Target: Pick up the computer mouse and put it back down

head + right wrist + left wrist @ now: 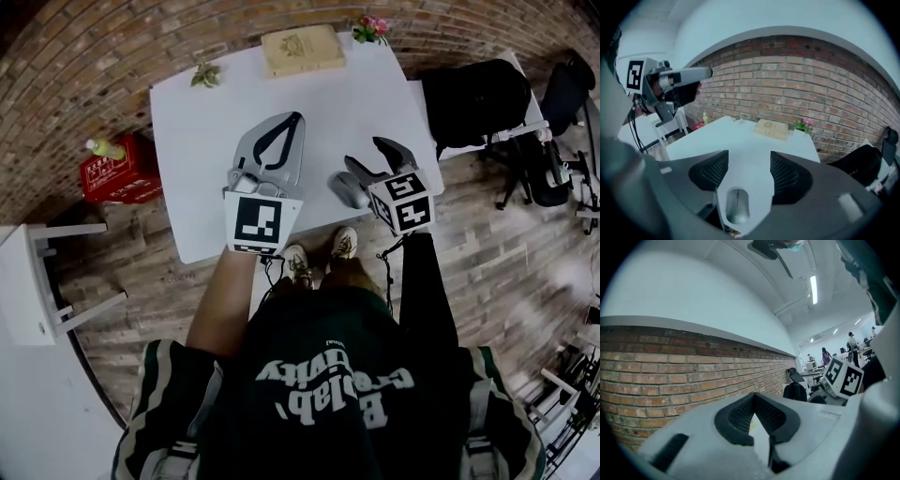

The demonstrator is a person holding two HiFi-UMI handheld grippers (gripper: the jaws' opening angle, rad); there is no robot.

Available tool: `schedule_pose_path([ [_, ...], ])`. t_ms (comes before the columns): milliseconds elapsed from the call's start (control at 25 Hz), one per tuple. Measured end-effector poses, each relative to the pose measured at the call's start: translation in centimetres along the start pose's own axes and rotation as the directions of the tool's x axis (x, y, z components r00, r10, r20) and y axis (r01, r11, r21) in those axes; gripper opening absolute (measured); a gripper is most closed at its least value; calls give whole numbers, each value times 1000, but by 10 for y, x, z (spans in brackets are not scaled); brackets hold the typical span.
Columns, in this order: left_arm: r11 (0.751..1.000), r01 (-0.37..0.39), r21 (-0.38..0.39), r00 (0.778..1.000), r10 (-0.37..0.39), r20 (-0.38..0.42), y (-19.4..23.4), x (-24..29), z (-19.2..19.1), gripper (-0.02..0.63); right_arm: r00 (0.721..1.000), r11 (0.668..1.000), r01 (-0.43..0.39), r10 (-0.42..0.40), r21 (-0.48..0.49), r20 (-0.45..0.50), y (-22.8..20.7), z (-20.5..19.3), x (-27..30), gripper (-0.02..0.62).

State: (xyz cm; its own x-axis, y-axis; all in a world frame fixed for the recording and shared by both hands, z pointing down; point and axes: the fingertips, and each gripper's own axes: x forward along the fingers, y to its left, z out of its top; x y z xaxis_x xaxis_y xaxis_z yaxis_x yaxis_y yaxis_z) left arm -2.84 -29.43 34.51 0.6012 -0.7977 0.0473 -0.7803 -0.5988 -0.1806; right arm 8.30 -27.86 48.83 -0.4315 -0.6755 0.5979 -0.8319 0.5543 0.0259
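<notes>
A grey computer mouse (350,189) lies on the white table (206,131) close to its near edge. In the right gripper view the mouse (737,206) shows low between the two dark jaws. My right gripper (367,155) hangs over it, tilted down, open (749,158), with nothing between the pads. My left gripper (296,119), grey, hovers level over the table to the left of the mouse. Its fingertips meet (753,399) with nothing held.
A tan book (302,50), pink flowers (371,28) and a small plant (205,75) sit along the table's far edge. A red box (120,171) and a white stool (37,281) stand on the floor to the left. Black chairs (472,98) stand to the right.
</notes>
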Motion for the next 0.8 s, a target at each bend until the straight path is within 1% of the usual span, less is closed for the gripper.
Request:
schedule_pose_path([
  [160,1000,-15,-7,1000,15,1,2,0,-2,5,989,998,-56,57,14,-135,10,-34,16,293],
  [360,1000,-18,-21,1000,18,-18,2,0,-11,3,955,993,-109,114,33,-272,22,-72,33,309],
  [480,999,-21,-24,1000,21,-22,4,1,-14,4,924,989,-141,150,51,-352,30,-94,42,340],
  [640,999,-22,-35,999,21,-36,4,1,-21,5,874,983,-169,184,75,-449,37,-125,49,367],
  [800,999,-20,-46,999,18,-48,5,0,-28,5,831,985,-160,173,70,-529,36,-144,54,382],
])
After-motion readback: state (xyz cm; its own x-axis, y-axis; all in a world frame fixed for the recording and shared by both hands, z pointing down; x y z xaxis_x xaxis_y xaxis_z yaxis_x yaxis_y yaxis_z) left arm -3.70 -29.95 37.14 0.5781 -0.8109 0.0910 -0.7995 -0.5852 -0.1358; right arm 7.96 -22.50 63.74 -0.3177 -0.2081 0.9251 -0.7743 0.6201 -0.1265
